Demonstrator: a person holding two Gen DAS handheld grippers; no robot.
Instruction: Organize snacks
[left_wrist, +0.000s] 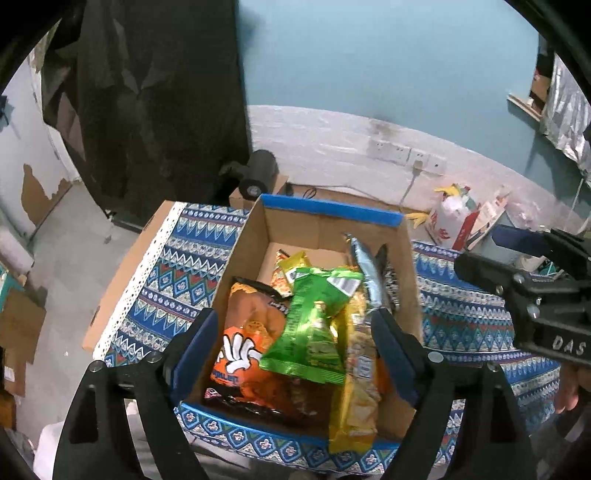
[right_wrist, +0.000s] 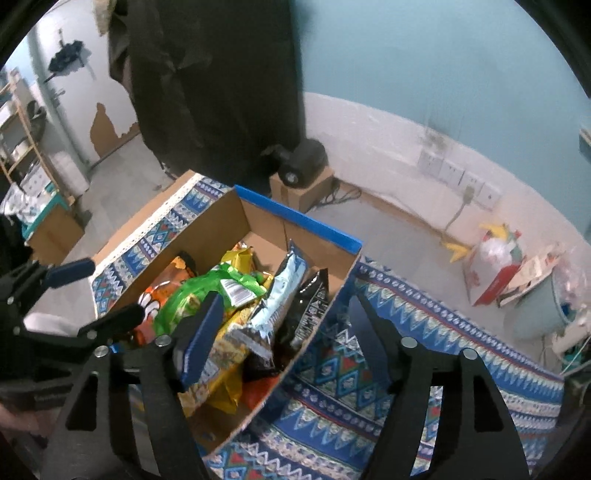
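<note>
A cardboard box (left_wrist: 243, 254) with blue-taped rims sits on a blue patterned cloth (left_wrist: 173, 280). It holds several snack bags: an orange one (left_wrist: 247, 332), a green one (left_wrist: 314, 325), a yellow one (left_wrist: 354, 398) and a silver-blue one (left_wrist: 365, 269). My left gripper (left_wrist: 295, 354) is open and empty above the box's near part. My right gripper (right_wrist: 284, 332) is open and empty, straddling the box's right wall (right_wrist: 314, 336). The green bag (right_wrist: 192, 295), a light-blue bag (right_wrist: 284, 291) and a black bag (right_wrist: 314, 306) show in the right wrist view.
The right gripper's body (left_wrist: 535, 291) is at the right of the left wrist view; the left gripper (right_wrist: 55, 295) is at the left of the right wrist view. A black fan (left_wrist: 258, 173) on a carton, a dark hanging coat (left_wrist: 155, 92) and a trash pile (left_wrist: 458, 218) stand beyond the table.
</note>
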